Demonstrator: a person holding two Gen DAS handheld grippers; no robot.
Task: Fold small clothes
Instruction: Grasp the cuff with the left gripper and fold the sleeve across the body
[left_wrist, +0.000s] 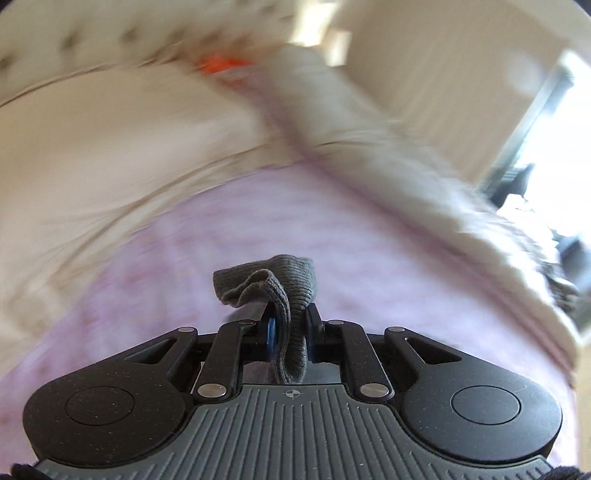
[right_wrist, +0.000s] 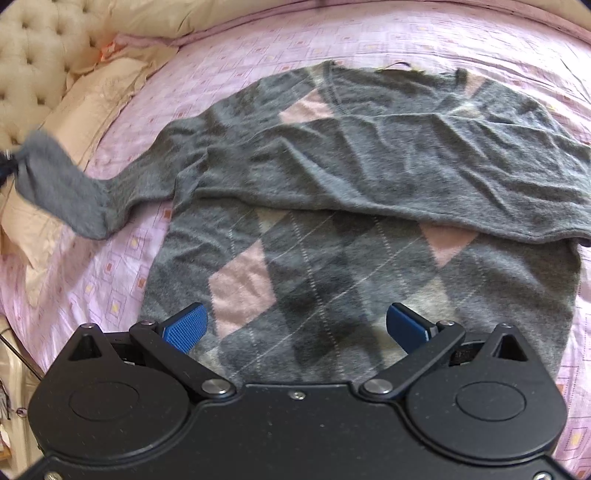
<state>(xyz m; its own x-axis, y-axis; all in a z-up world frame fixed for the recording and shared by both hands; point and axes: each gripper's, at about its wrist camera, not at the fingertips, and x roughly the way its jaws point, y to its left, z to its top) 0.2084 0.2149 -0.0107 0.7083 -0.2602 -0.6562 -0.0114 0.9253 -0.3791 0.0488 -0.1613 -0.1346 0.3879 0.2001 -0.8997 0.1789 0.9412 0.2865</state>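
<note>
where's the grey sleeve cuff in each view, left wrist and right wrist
Left wrist: the sleeve cuff sits at centre, pinched in the shut jaws of the left gripper.
Right wrist: the same cuff is at the far left edge, lifted off the bed, with the sleeve trailing back to the sweater; the right gripper is open above the hem.
Shared landmark: the pink bedsheet, blurred in the left view.

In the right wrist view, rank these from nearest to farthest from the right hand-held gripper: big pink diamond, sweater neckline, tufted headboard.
From the right hand-held gripper:
1. Big pink diamond, just ahead, left of centre on the sweater's lower body.
2. Sweater neckline, far edge of the sweater, centre.
3. Tufted headboard, top-left corner, beyond the bed.
</note>
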